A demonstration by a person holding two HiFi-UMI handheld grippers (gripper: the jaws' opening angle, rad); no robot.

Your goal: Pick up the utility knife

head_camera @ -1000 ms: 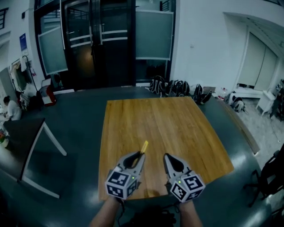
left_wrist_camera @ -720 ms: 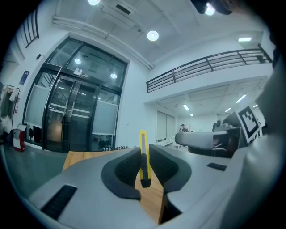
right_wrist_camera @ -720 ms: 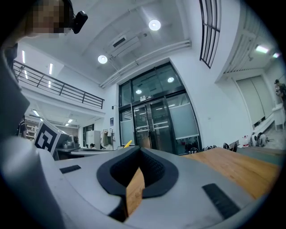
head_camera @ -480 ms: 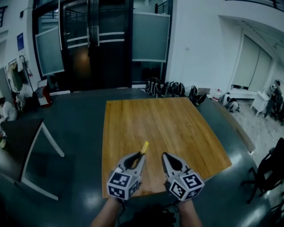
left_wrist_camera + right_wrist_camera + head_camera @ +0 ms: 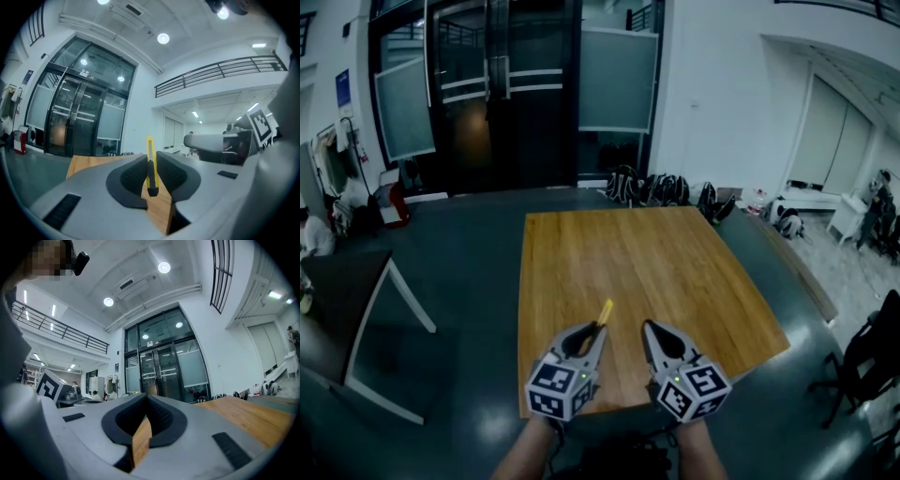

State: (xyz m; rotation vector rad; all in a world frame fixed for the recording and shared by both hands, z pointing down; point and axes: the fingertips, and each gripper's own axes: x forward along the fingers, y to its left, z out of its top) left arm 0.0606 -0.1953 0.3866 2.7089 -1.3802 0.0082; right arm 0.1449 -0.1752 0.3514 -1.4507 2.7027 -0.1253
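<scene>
A yellow utility knife (image 5: pixel 605 311) sticks forward out of my left gripper (image 5: pixel 598 328), held above the near part of the wooden table (image 5: pixel 628 244). In the left gripper view the jaws are shut on the knife (image 5: pixel 150 145), its dark slider between the pads and the yellow body pointing ahead past my left gripper (image 5: pixel 150 160). My right gripper (image 5: pixel 649 328) hovers just to the right at the same height. Its tips (image 5: pixel 146 397) meet, with nothing between them. Both grippers point level across the table.
The tabletop carries nothing else. A dark side table (image 5: pixel 337 291) stands on the floor to the left, and several bags (image 5: pixel 661 186) lie beyond the table's far edge. A black chair (image 5: pixel 872 361) is at the right. Glass doors (image 5: pixel 506 94) close the far wall.
The view has shifted slightly. Both grippers keep their pose side by side, and the knife stays in the left jaws.
</scene>
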